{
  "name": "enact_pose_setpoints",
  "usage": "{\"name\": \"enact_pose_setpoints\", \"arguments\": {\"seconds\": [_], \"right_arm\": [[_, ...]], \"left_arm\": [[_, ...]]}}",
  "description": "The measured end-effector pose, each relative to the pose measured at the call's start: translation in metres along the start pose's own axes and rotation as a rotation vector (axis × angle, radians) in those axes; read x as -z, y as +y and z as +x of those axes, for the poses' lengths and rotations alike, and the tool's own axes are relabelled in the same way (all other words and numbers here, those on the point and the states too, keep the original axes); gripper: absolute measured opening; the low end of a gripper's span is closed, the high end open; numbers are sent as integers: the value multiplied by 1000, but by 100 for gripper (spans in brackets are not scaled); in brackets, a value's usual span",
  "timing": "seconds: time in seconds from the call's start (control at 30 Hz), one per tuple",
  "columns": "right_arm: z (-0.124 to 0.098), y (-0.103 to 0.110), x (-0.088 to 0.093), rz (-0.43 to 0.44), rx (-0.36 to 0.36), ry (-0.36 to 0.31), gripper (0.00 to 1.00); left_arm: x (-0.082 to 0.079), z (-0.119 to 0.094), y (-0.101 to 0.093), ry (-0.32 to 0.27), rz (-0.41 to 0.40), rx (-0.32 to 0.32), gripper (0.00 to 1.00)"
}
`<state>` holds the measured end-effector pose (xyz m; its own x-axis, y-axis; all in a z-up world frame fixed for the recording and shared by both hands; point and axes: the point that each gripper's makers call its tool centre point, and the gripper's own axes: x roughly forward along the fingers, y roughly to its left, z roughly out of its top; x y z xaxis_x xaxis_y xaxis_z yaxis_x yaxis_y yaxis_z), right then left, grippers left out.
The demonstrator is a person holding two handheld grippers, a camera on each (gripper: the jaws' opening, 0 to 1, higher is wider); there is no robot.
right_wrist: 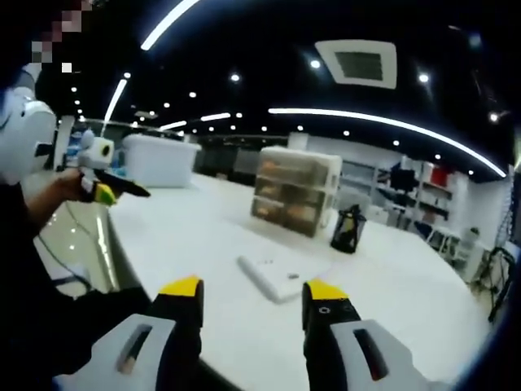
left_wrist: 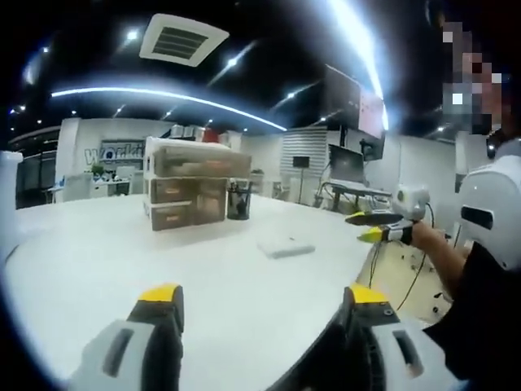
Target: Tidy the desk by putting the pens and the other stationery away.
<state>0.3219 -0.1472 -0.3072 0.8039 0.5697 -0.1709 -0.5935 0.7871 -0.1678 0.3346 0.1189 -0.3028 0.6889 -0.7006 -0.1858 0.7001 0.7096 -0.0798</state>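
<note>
In the left gripper view, the left gripper (left_wrist: 264, 297) rises from six o'clock with its yellow-tipped jaws spread wide and nothing between them, hovering over the near edge of the white bench (left_wrist: 98, 252). At about eleven o'clock from the jaws, far across the bench, stands a translucent three-drawer organizer (left_wrist: 193, 183); its drawers are closed and brownish contents show through the fronts, though what they are cannot be made out. Just beside the organizer, at its three o'clock, stands a black pen cup (left_wrist: 238, 200) with dark pens sticking up from it. Nearer the jaws, at roughly one o'clock, a flat white box (left_wrist: 286, 247) lies on the bench, well apart from the organizer. At three o'clock the right gripper (left_wrist: 368, 226) comes in off the bench edge, held in a person's hand (left_wrist: 425, 237); its dark jaws lie close together.

In the right gripper view, the right gripper (right_wrist: 253, 295) has its jaws parted and empty above the bench (right_wrist: 171, 236). The flat white box (right_wrist: 277, 275) lies just past the jaw tips at twelve o'clock. The organizer (right_wrist: 296, 190) stands beyond at twelve, the pen cup (right_wrist: 348, 229) near it at one o'clock. A large white lidded bin (right_wrist: 159, 160) sits at ten o'clock on the far edge.
</note>
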Motion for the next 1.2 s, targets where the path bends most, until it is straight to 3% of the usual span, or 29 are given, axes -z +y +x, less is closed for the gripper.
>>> {"name": "enact_pose_setpoints", "arguments": {"seconds": [0.33,0.57,0.67,0.8,0.93,1.1,1.2], "right_arm": [[0,4,6,7,-10,10,46],[3,11,10,4,-29,21,45],[7,15,8,-53,-46,38,45],[20,17,1,-222,-73,93,42],[38,22,-5,-321,-136,137,40],[61,26,-7,-451,-237,182,30],[75,34,-9,-387,-339,200,28]], "left_arm": [[-10,37,-22,30,74,73,78],[-13,53,-32,41,84,109,78],[-10,55,-35,46,84,120,78],[-2,55,-34,54,71,121,78],[2,52,-35,52,47,128,78],[8,49,-33,63,43,127,78],[13,46,-29,75,43,122,78]]}}
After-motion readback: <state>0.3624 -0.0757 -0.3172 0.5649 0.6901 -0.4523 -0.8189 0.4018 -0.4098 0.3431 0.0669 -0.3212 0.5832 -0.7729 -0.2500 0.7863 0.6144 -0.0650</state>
